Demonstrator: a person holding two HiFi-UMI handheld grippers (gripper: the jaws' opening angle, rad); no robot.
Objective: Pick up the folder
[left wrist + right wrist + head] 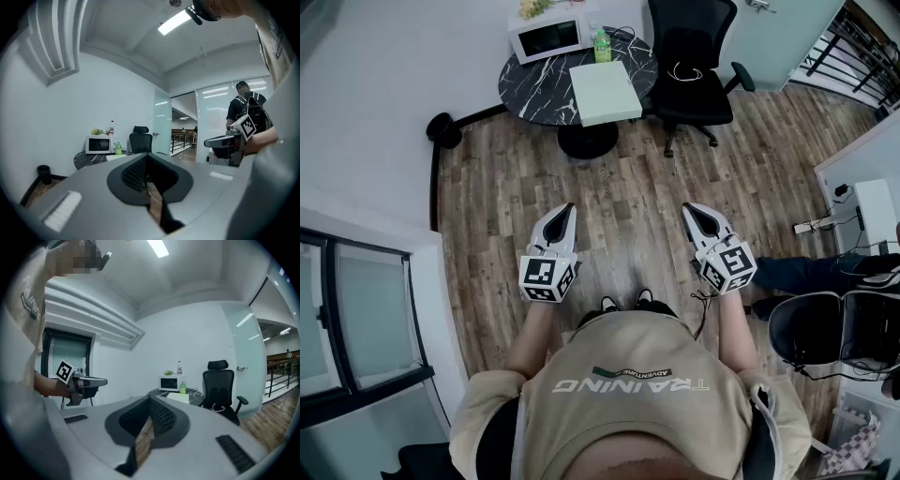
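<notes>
Pale green flat folder [605, 91] lies on the round black marble table [534, 89], at the table's edge nearest the person. Well short of that table, the left gripper [567, 210] and right gripper [691, 210] hover side by side, jaws pressed together, gripping and touching nothing.

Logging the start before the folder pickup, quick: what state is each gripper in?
Left gripper: closed, holding nothing.
Right gripper: closed, holding nothing.
</notes>
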